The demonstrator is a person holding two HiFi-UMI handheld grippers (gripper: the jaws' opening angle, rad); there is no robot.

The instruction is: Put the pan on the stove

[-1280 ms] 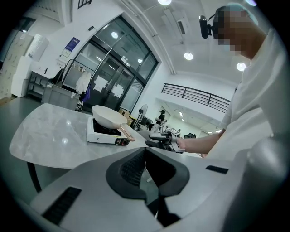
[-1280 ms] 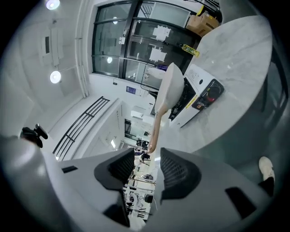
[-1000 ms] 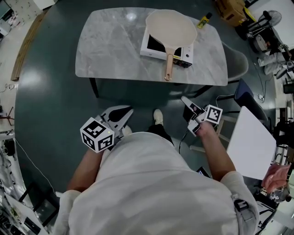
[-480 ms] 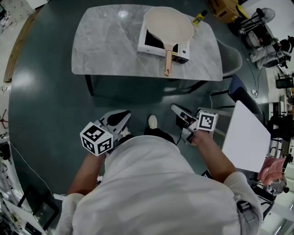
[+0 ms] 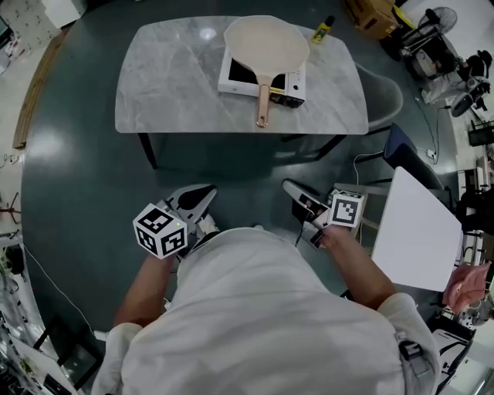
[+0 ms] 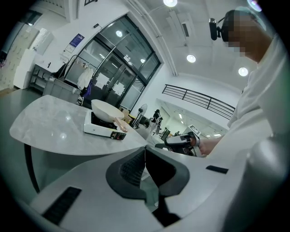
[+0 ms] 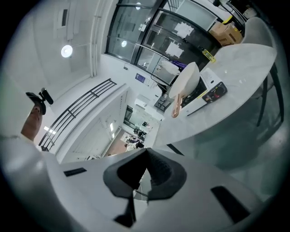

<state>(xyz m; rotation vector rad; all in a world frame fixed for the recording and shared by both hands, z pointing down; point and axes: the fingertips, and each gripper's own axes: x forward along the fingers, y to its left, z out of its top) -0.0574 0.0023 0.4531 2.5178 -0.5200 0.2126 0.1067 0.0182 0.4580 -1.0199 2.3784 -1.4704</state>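
One table point(image 5: 170, 77) only: pale grey marbled top, rounded corners, dark legs, on a dark green-grey floor point(image 5: 85, 177). Around it, a big open workroom, with tall glass walls and ceiling lights in both gripper views. At the table's right end, a grey chair point(image 5: 390, 96). Lower right, a white board point(image 5: 421, 231). Along the right edge, a cardboard box point(image 5: 374, 11) and a clutter of gear. Near the table's far edge, a small yellow thing point(image 5: 323, 31), perhaps a tube or a marker.

On the right half of the table, a white stove point(image 5: 231, 79) with a black top and a control strip on its near side. On top of that, the cream pan point(image 5: 266, 42), already in place, bowl over most of the black plate and past the stove's far side. Long axis from far to near across the table: bowl at the far end, pale handle point(image 5: 263, 104) toward the person. Reaches past the stove's near edge and out over bare table, tip angled slightly left.

Well short of the table, low in front of a white shirt point(image 5: 255, 308): left gripper point(image 5: 202, 197), jaws pressed together on nothing, tips forward and a little inward. Beside it, right gripper point(image 5: 293, 191), likewise closed tight and empty, tips forward and inward too. Both well apart from pan and stove.
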